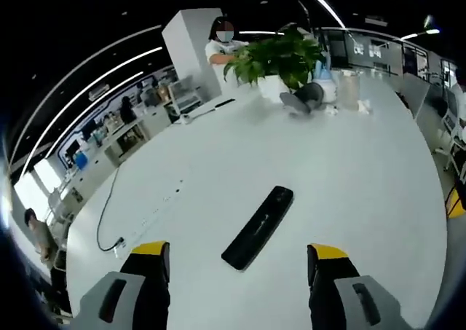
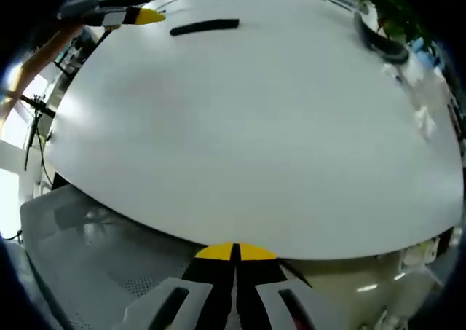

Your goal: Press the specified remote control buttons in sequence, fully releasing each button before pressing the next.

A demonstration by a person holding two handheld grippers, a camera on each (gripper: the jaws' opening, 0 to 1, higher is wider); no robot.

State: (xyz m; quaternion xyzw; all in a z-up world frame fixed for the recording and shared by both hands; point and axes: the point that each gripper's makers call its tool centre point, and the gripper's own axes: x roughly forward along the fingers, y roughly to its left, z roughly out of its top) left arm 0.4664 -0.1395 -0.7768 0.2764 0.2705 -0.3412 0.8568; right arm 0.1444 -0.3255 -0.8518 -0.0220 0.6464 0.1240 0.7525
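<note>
A long black remote control [image 1: 258, 226] lies flat on the white table [image 1: 364, 184], slanted, just ahead of my left gripper [image 1: 239, 256]. That gripper is open, its yellow-tipped jaws wide apart with nothing between them, and the remote's near end sits between the tips. In the right gripper view the same remote [image 2: 204, 27] lies far off at the top, with the left gripper's yellow tip [image 2: 143, 15] beside it. My right gripper [image 2: 235, 252] is shut and empty, hanging off the table's near edge [image 2: 240, 232].
A potted green plant [image 1: 280, 59] stands at the table's far end beside a grey headset [image 1: 304, 97] and a clear container [image 1: 349, 88]. A cable [image 1: 109, 206] runs along the left edge. A person [image 1: 222, 46] stands behind the plant. A grey chair seat [image 2: 95, 250] sits below the table.
</note>
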